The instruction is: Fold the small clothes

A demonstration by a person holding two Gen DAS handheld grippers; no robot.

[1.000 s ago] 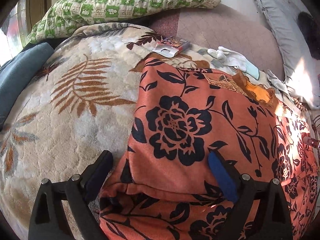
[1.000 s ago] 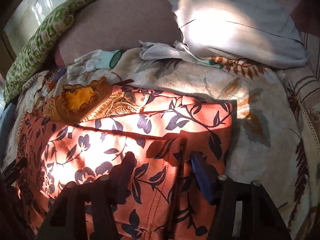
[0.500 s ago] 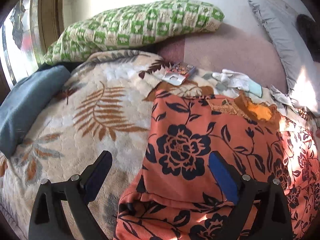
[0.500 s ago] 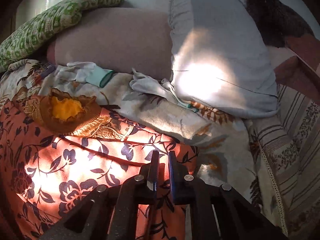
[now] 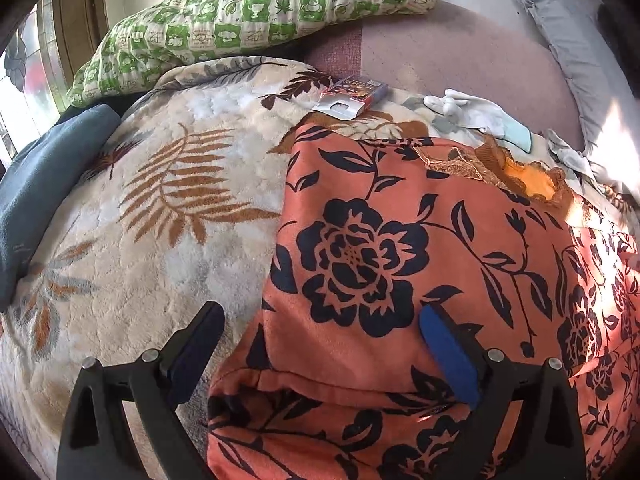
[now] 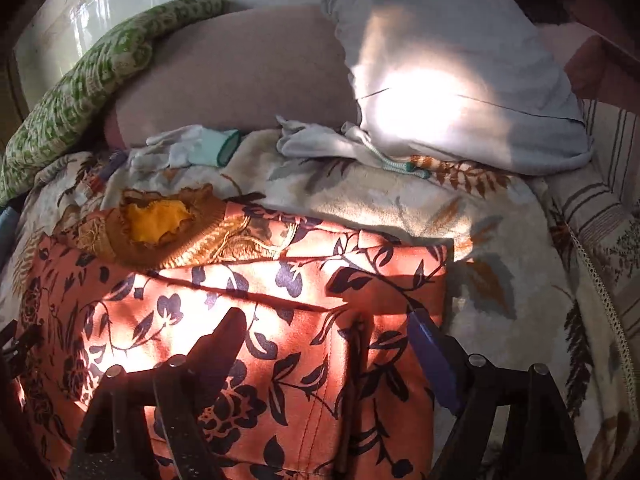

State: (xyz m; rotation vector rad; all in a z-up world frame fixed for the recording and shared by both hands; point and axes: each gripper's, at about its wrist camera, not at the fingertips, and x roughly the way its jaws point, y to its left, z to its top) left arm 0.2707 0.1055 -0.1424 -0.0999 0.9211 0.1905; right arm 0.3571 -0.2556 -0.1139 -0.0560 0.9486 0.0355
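Note:
An orange garment with a black flower print (image 5: pixel 400 260) lies flat on a cream leaf-patterned blanket (image 5: pixel 160 220), its brown knit collar with yellow lining (image 5: pixel 528 178) at the far end. My left gripper (image 5: pixel 320 344) is open, its fingers astride the garment's near left corner where a fold lies. In the right wrist view the same garment (image 6: pixel 260 320) shows sunlit, collar (image 6: pixel 160 224) at the far left. My right gripper (image 6: pixel 328 344) is open above the garment's folded right part, near its right edge.
A green checked pillow (image 5: pixel 248 16) and a mauve cushion (image 5: pixel 460 56) lie at the back. A small red box (image 5: pixel 352 90) and white gloves (image 5: pixel 476 114) lie beyond the garment. A blue cloth (image 5: pixel 44 184) is at the left, a grey pillow (image 6: pixel 460 80) at the right.
My right gripper was shut half a second ago and is now open over the garment's right part. The left gripper stayed open and dipped back toward the garment's near corner.

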